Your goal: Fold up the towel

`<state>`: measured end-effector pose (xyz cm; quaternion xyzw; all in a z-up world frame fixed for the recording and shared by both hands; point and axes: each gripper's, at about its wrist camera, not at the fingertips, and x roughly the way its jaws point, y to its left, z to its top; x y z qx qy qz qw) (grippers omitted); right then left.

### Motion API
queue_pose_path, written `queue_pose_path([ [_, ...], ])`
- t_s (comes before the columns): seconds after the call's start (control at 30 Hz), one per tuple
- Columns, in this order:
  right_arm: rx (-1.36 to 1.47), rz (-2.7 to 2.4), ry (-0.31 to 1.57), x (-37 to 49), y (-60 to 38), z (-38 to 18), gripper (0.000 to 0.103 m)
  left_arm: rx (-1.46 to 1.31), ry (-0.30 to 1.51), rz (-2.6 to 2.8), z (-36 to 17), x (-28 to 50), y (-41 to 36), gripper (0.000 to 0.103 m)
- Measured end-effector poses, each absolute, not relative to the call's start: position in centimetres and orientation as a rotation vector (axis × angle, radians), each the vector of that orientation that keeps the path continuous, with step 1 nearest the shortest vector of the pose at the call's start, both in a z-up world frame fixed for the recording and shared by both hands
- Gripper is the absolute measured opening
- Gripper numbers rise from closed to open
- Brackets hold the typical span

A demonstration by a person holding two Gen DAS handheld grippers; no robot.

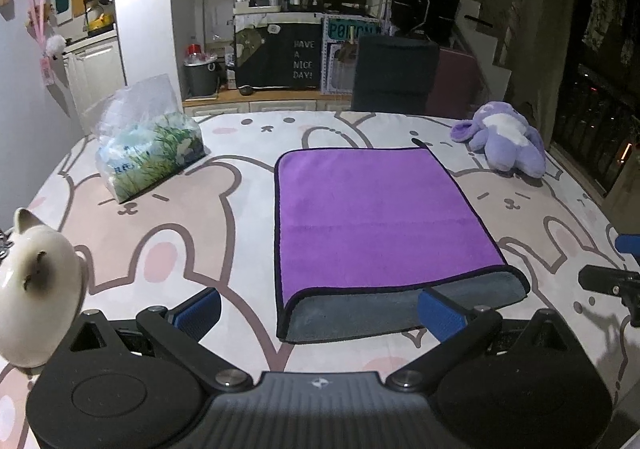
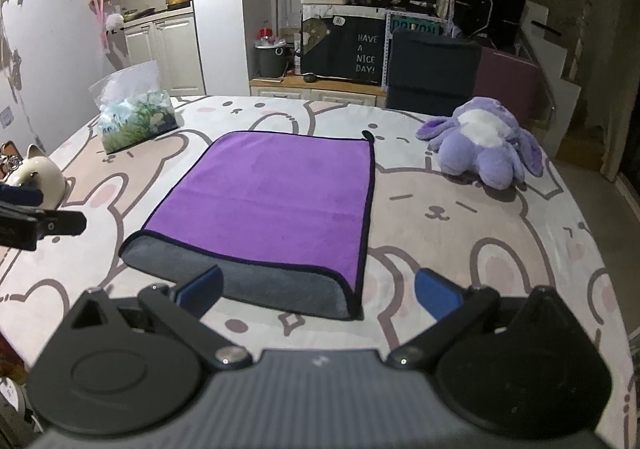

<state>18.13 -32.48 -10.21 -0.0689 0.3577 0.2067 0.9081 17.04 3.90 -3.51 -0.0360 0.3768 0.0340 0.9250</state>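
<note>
The purple towel [image 1: 376, 217] is laid flat on the bunny-print table cover [image 1: 192, 209], folded once (grey underside [image 1: 360, 309] exposed along the near edge). The left gripper [image 1: 320, 313] and right gripper [image 2: 318, 295] are held just short of that edge, jaws spread wide, nothing gripped. A purple plush [image 2: 480, 145] is seen far right.

Purple towel [image 1: 372, 209] w/ grey underside, black trim; pink-white bunny-print cover [image 1: 200, 217]; lilac plush [image 1: 504, 141].
</note>
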Motion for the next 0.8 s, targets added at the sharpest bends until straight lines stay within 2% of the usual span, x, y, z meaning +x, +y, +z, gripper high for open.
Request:
queue_pose_path([
  [0.8,-0.127,0.427,0.738,25.5,-32.7,-15.2,0.103,-0.134,0.783,-0.026,-7.6,21.8,8.2,0.103],
])
